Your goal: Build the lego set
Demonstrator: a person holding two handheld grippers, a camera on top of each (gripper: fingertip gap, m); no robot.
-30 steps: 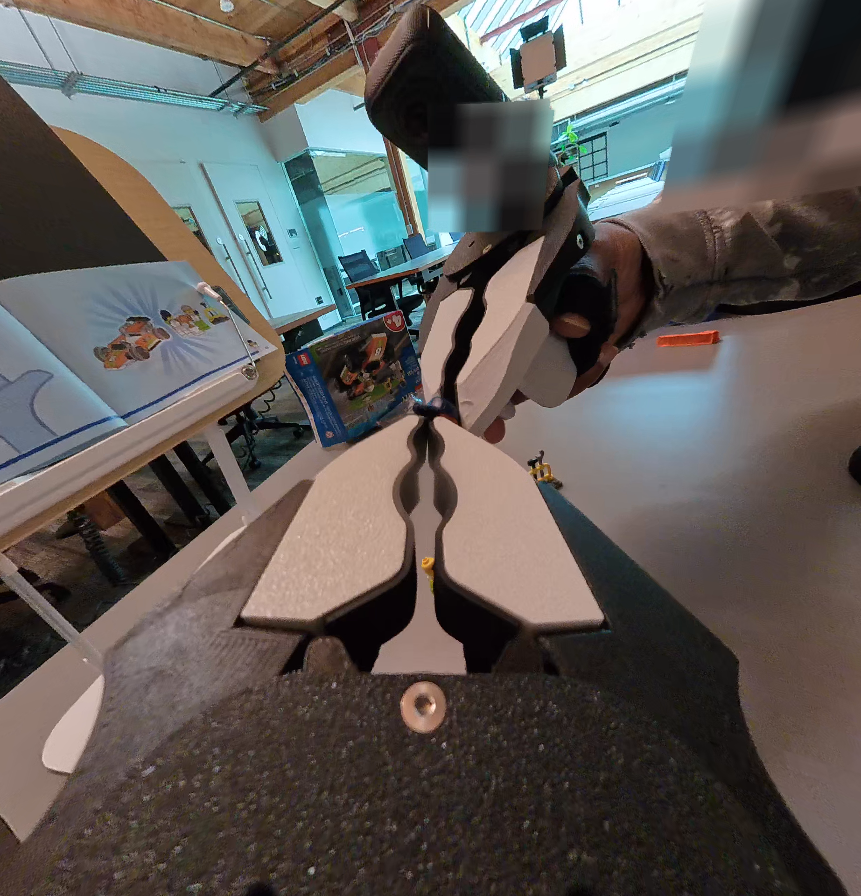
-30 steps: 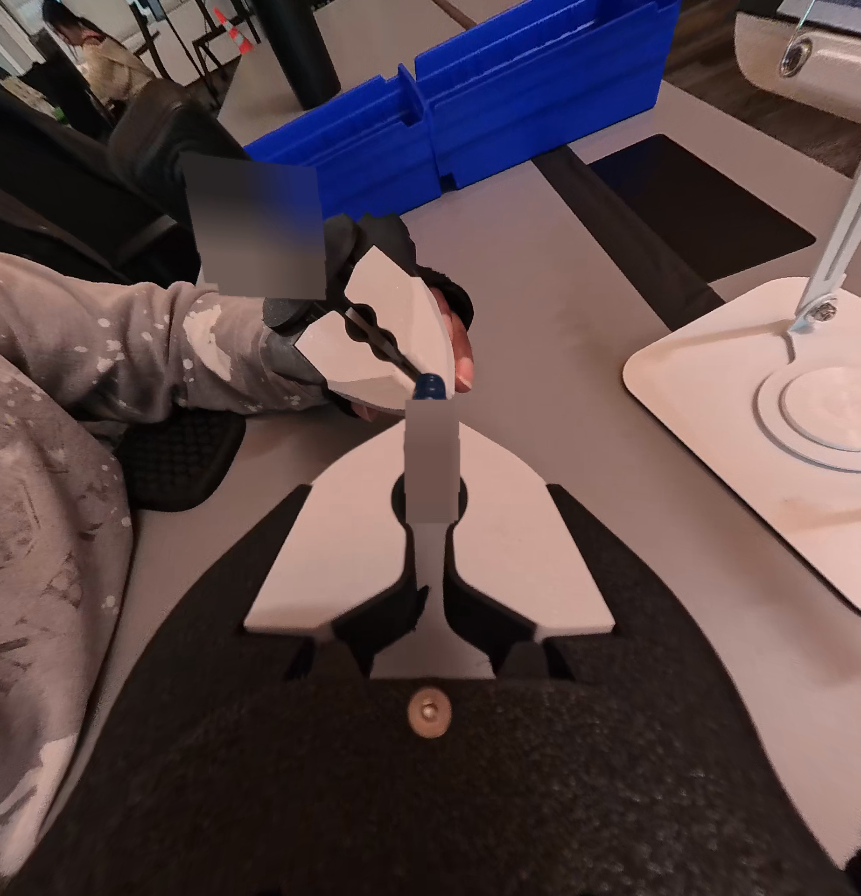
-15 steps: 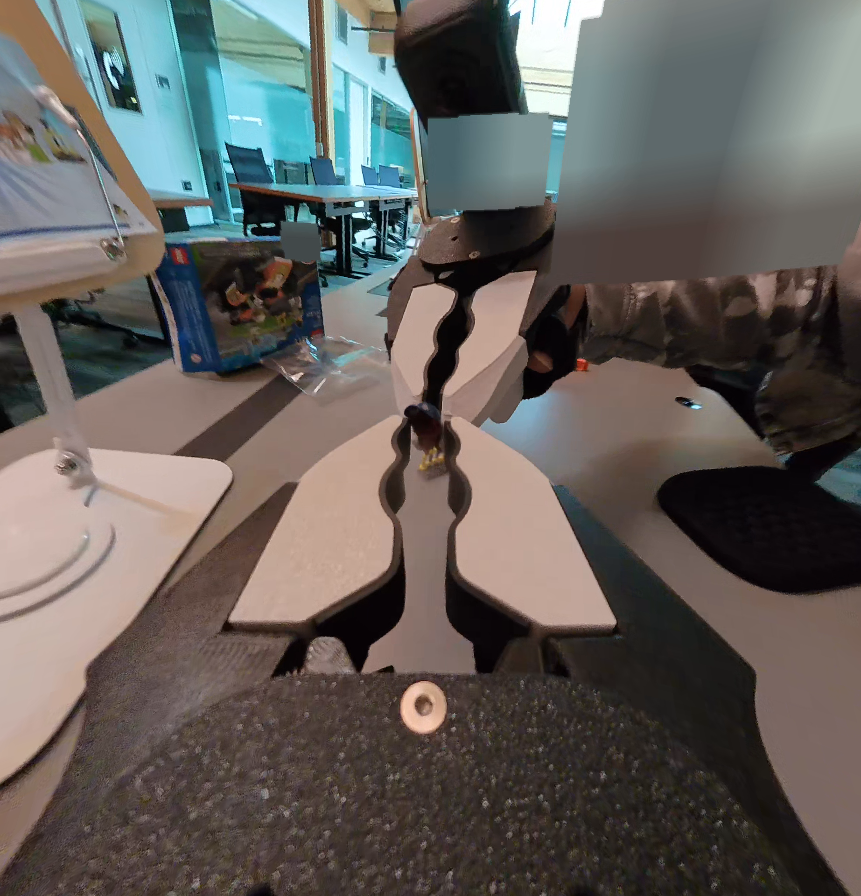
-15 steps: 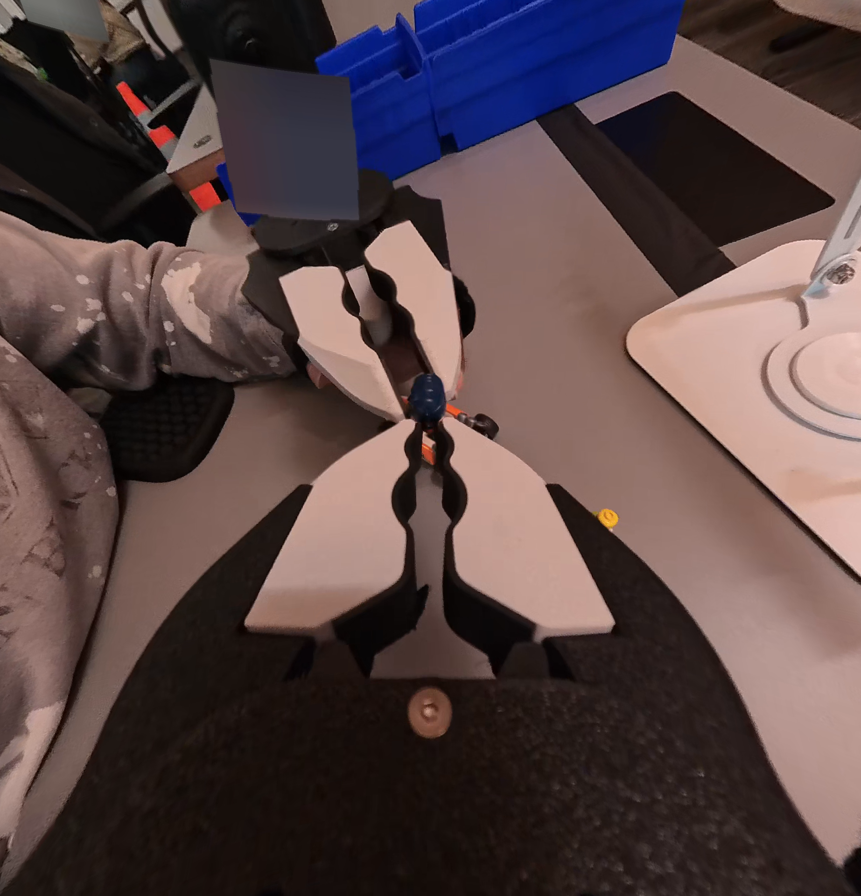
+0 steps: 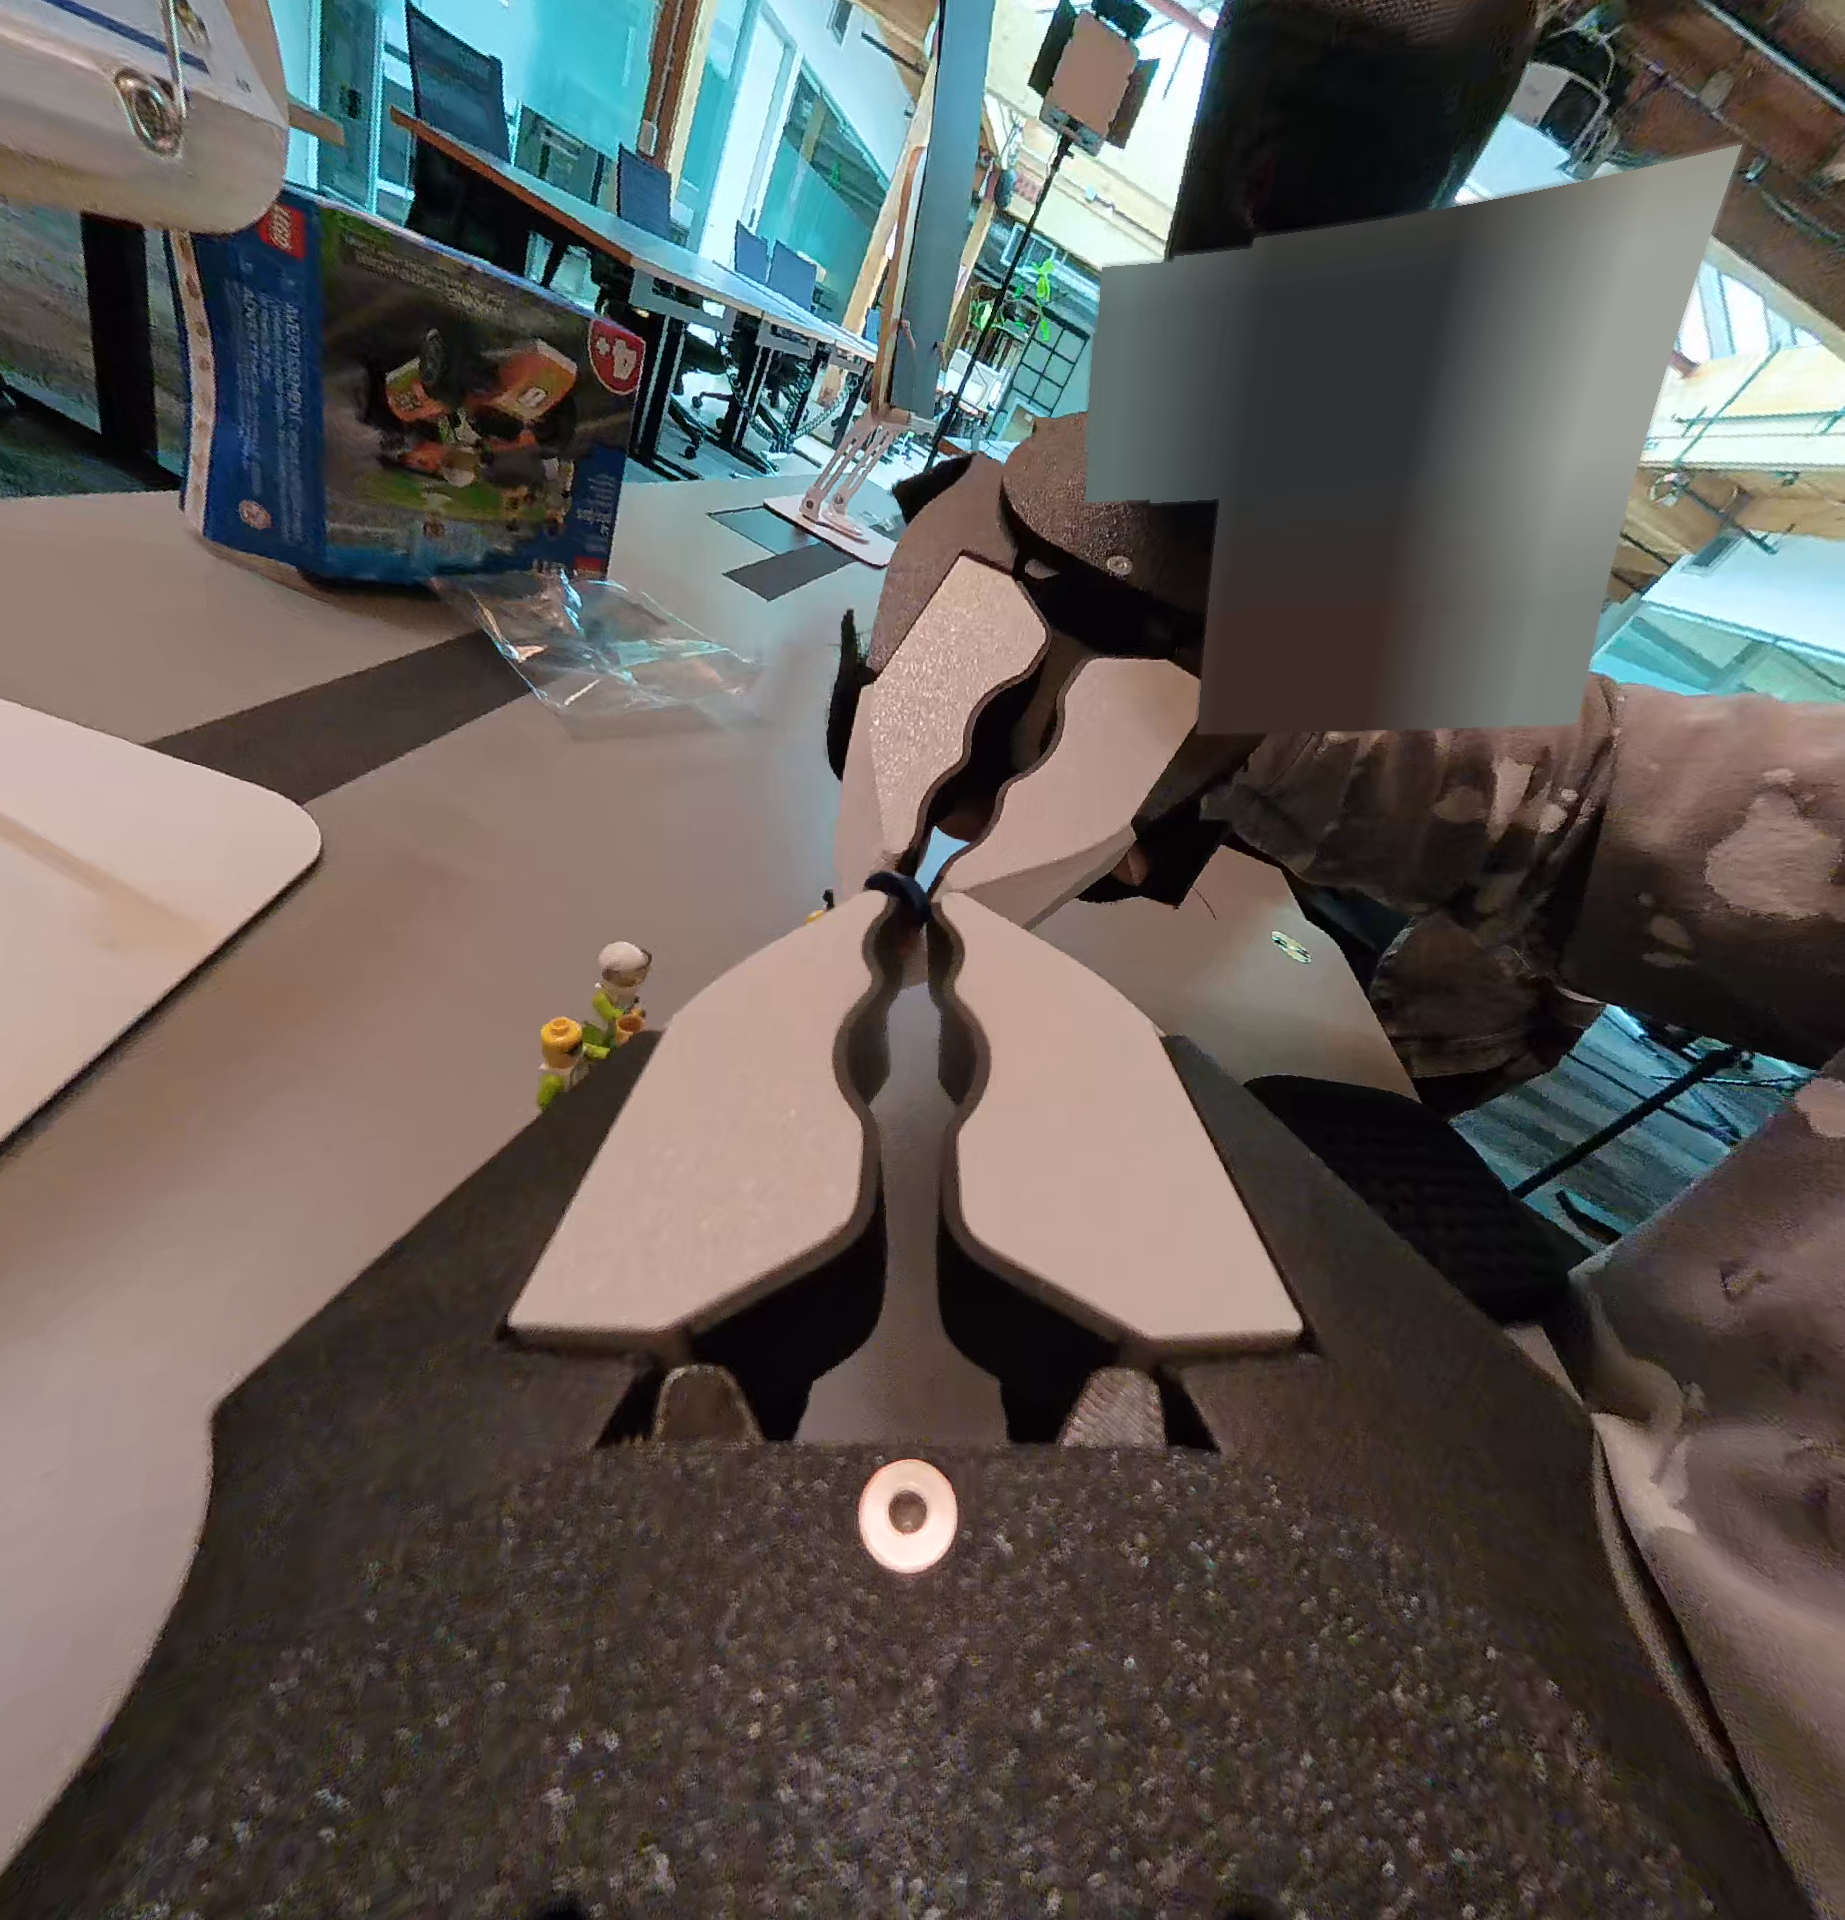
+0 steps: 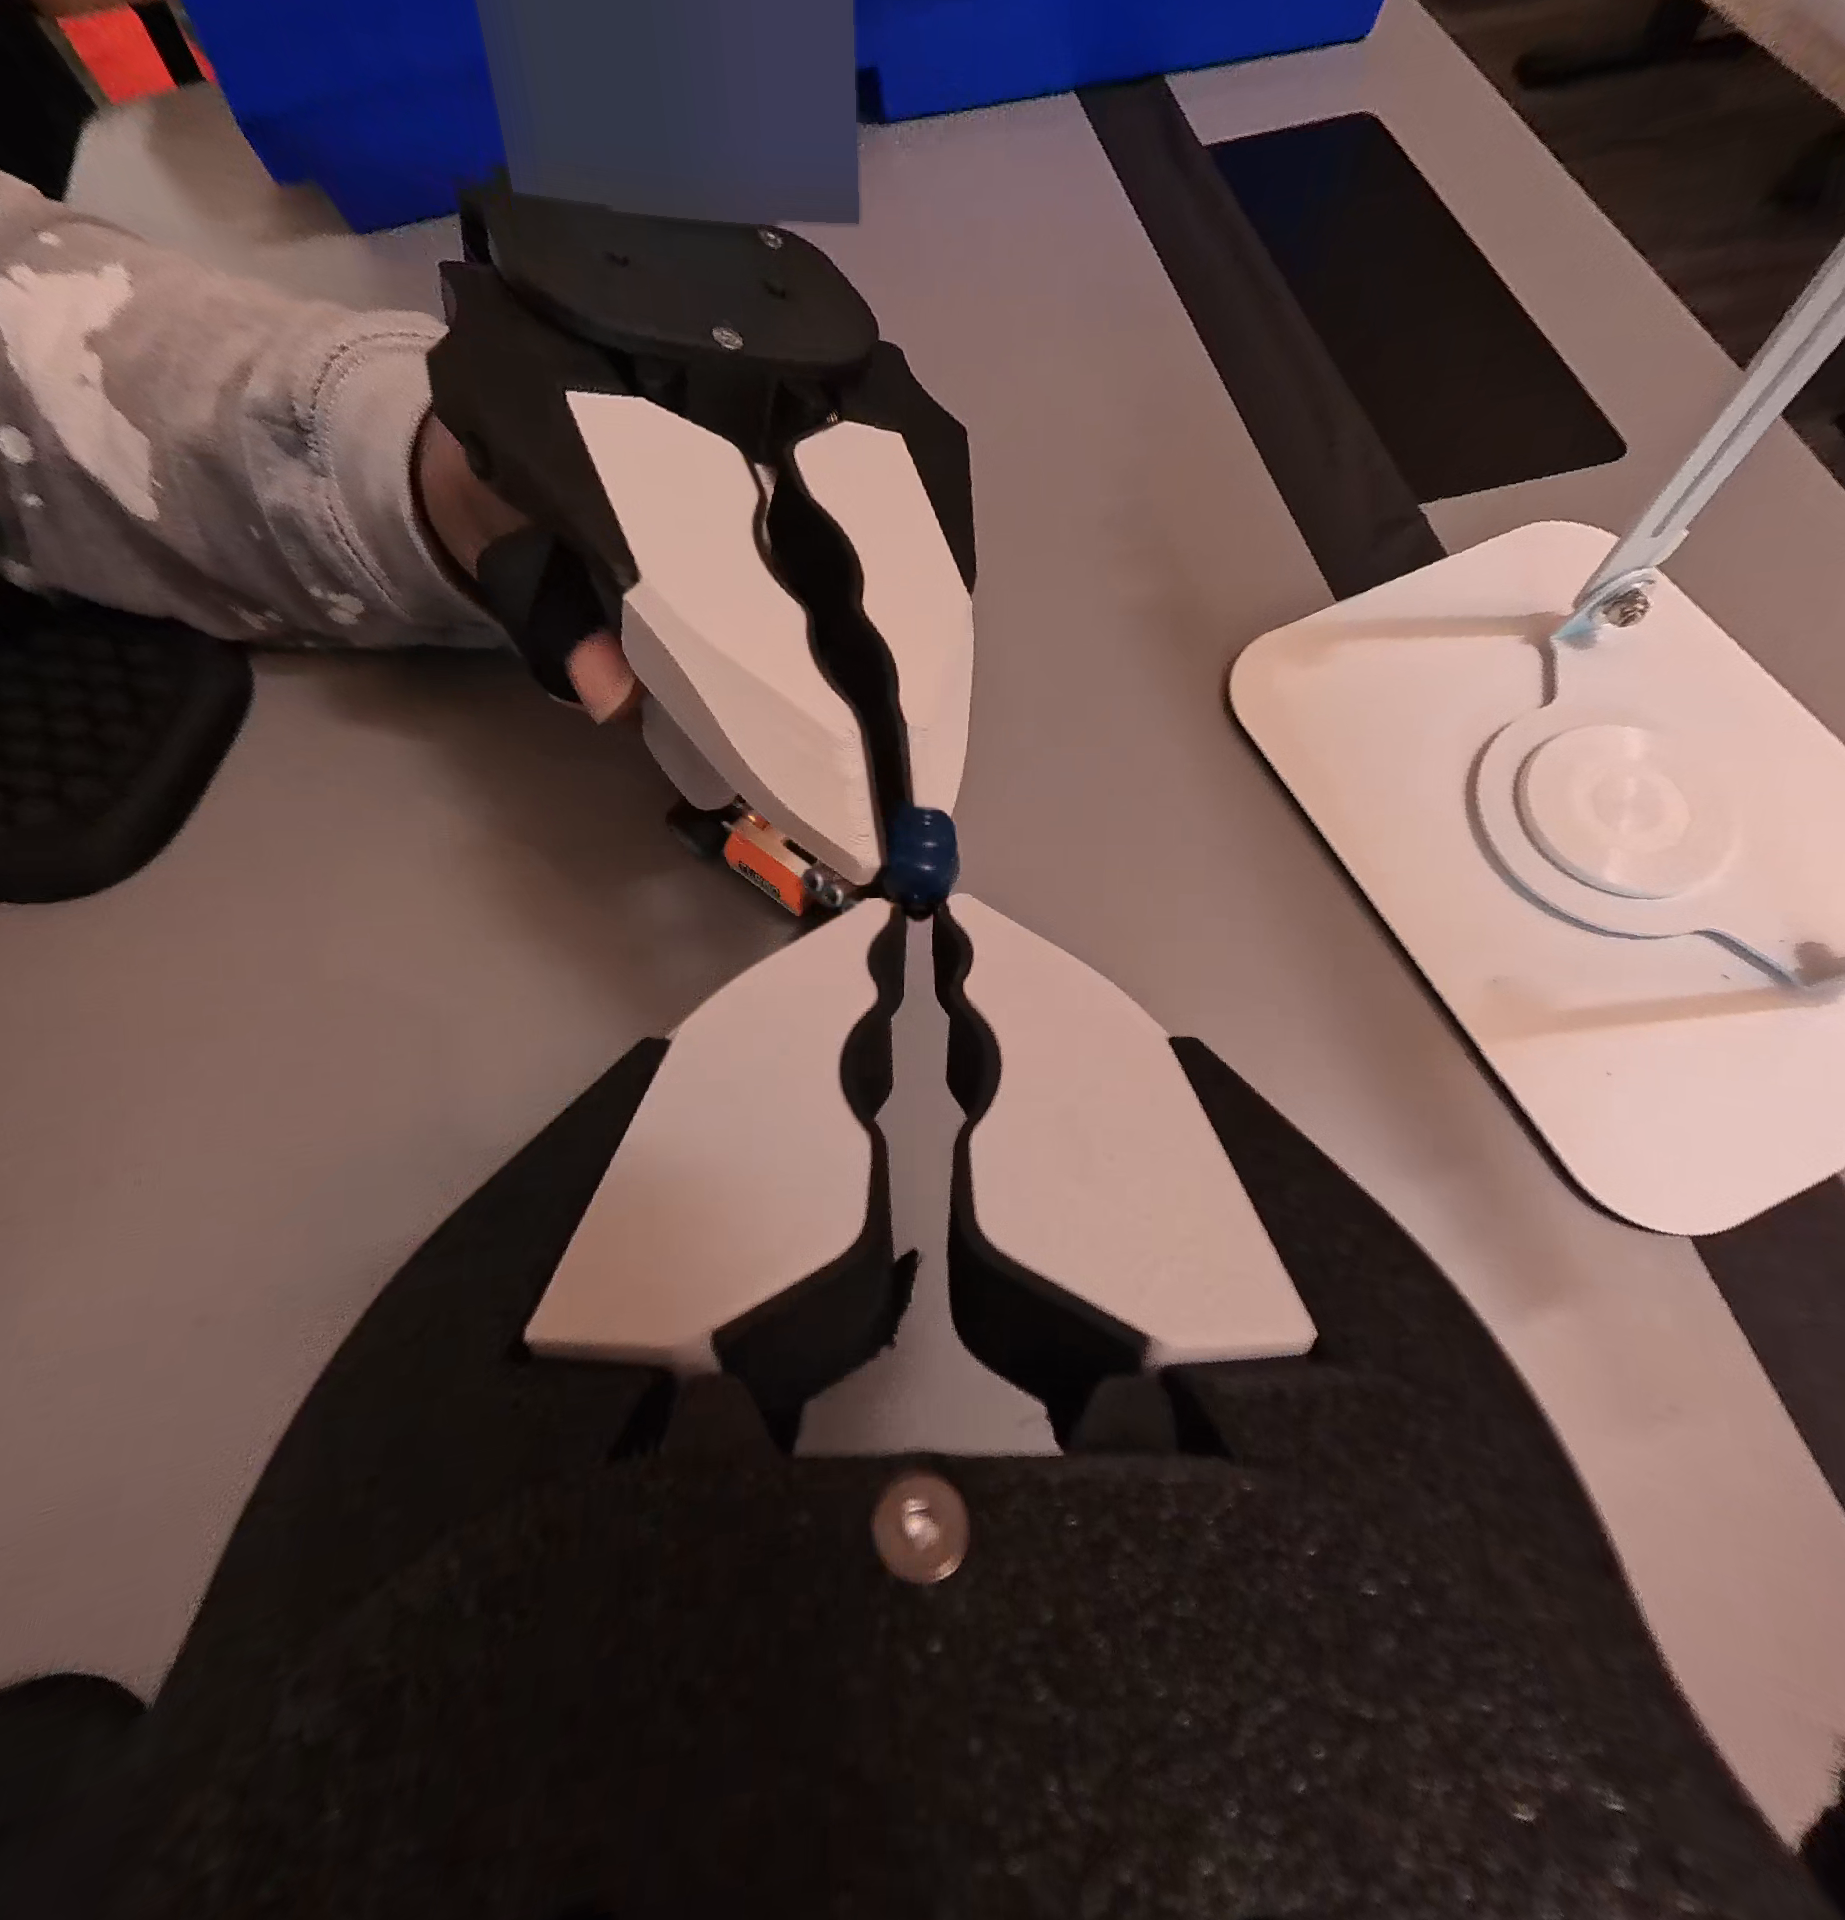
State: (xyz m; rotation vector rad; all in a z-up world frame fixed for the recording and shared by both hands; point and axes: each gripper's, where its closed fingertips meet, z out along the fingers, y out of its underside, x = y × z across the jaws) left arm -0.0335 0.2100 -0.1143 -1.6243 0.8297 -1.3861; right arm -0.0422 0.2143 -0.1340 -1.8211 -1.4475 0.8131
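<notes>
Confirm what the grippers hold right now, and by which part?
A small dark blue lego piece, pinched at the very fingertips where the left gripper and right gripper meet tip to tip. Which gripper bears it, and by which part, cannot be told.

Printed writing and a logo on the blue lego box (image 5: 398, 395), beside a clear bag (image 5: 606, 655).

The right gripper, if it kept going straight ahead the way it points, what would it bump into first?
The small dark blue lego piece right at the right gripper tips, then almost at once the left gripper pointing back at it. Which gripper holds the piece is unclear.
</notes>
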